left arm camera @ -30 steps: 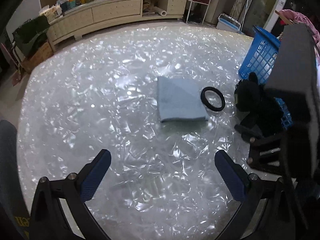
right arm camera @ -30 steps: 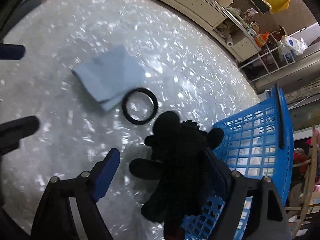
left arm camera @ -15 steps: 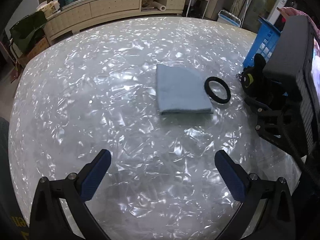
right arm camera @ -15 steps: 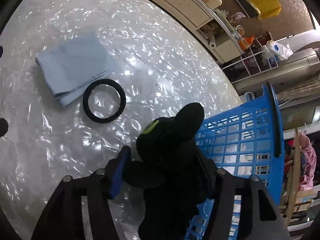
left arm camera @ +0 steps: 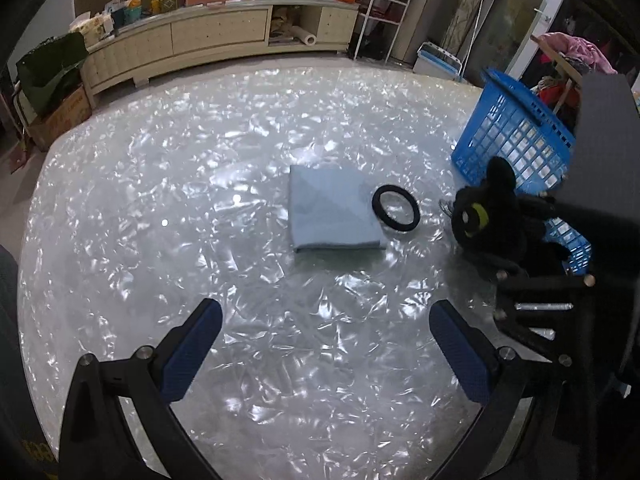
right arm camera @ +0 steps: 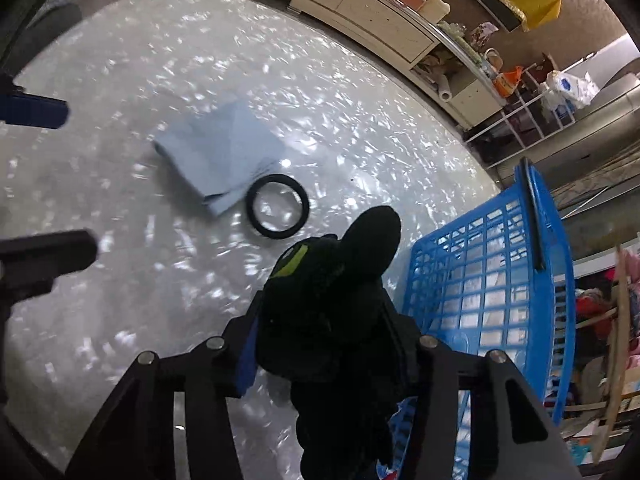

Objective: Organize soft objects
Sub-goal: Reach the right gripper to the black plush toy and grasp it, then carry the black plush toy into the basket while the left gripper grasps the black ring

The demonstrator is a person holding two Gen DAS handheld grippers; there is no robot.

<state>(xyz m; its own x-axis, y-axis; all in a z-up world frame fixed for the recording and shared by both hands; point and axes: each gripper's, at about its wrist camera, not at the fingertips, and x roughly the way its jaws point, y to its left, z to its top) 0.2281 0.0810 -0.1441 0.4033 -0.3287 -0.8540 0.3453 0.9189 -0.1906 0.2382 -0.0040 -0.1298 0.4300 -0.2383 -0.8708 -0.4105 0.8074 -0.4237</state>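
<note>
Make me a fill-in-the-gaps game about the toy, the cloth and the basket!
1. The right gripper has its jaws closing on a black plush ____.
2. The basket beside the toy is coloured ____.
3. The black ring lies right next to the folded light-blue ____.
4. The left gripper holds ____.

Missing words: toy; blue; cloth; nothing

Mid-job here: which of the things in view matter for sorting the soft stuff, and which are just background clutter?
Job:
- black plush toy, right gripper closing on it
- folded blue cloth
- black ring
- blue basket

Lying about:
- sideboard with its boxes
- white wire rack
- pink clothes
</note>
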